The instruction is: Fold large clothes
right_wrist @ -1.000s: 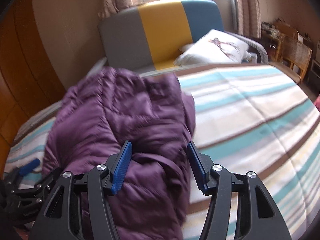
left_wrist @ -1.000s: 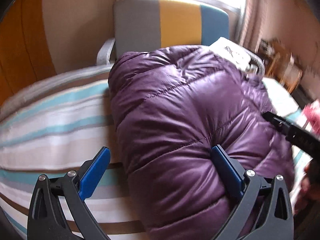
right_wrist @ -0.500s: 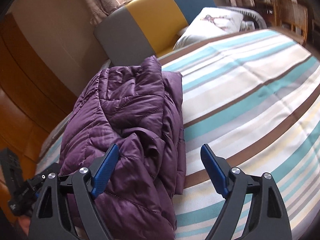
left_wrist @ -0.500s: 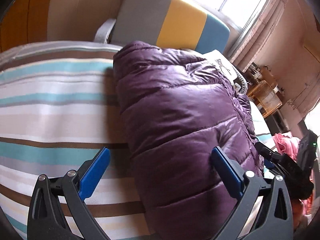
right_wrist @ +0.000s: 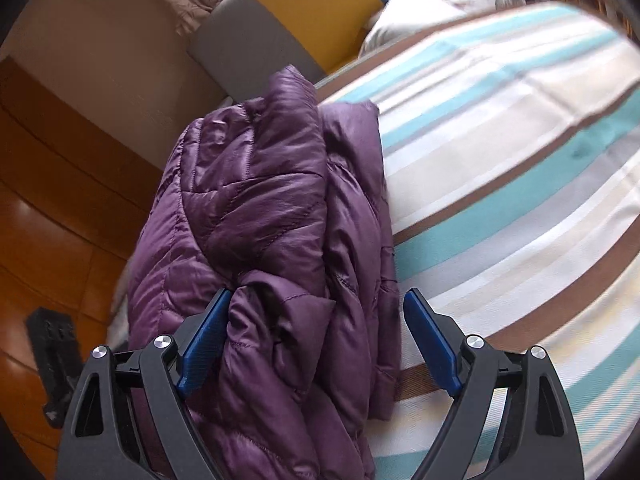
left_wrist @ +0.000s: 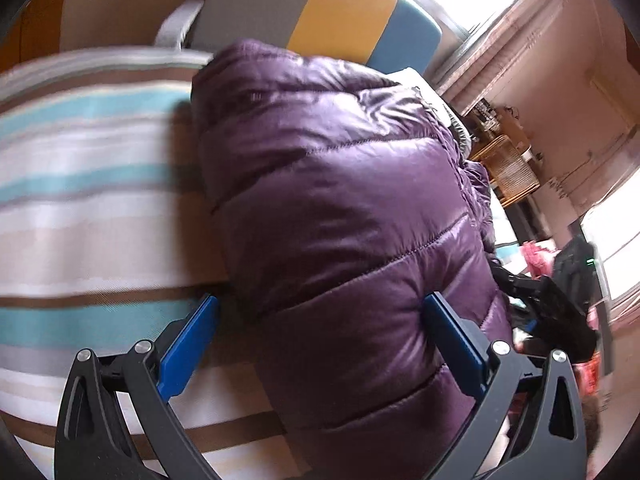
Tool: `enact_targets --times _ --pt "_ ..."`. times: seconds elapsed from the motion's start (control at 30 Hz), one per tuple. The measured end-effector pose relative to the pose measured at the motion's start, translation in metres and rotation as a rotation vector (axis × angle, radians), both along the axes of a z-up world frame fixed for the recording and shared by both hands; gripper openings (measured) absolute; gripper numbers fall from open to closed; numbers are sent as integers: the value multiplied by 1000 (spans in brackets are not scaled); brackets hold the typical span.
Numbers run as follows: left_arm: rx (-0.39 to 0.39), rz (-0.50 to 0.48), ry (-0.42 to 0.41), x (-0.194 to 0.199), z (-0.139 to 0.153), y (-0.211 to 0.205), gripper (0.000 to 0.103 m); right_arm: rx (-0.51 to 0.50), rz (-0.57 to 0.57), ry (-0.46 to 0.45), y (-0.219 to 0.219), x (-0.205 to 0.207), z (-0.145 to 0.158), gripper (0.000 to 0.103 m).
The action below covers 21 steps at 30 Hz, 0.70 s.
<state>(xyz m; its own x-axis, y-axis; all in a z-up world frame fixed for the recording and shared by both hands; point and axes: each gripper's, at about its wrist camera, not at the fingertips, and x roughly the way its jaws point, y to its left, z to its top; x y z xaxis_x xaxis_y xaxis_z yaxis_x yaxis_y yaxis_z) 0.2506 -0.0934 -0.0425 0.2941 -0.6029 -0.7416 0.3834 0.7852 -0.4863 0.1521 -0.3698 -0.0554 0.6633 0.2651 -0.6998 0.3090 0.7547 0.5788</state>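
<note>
Right gripper (right_wrist: pixel 316 336) jaws just widened, releasing purple down jacket (right_wrist: pixel 264 216) bundled on striped bed (right_wrist: pixel 520 184); left gripper (left_wrist: pixel 320 340) also unclenched. Fold looks near done.

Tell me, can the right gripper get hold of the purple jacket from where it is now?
Probably yes. The right gripper has just been opening and stands wide, with the near end of the purple jacket bunched between its blue pads and nothing in the way.

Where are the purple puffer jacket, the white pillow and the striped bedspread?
purple puffer jacket (left_wrist: pixel 340 208): left wrist view, a quilted panel.
white pillow (right_wrist: pixel 436 4): right wrist view, its printed face.
striped bedspread (right_wrist: pixel 520 152): right wrist view, a bare teal stripe.
</note>
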Motion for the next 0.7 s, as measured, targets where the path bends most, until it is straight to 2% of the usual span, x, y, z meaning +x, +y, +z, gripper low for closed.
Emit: enact_targets --times 0.1,0.23,0.3,0.37,0.53,0.7 --pt "-82 -19 85 1 -9 -2 101 92 3 -6 -6 5 -12 85" --pt "-40 -49 51 -1 -12 -12 100 108 32 -25 -9 11 -17 81" --pt "-17 -58 41 -2 -11 -17 95 133 56 -31 -9 15 -19 71" --pt "5 -68 12 -7 -8 -22 87 173 72 -50 -11 17 -23 60" --pt "80 -96 -111 -23 11 -32 69 178 81 -118 -11 6 -18 45" --pt "131 -106 -217 -35 28 -40 58 149 77 -185 -4 -5 -7 39"
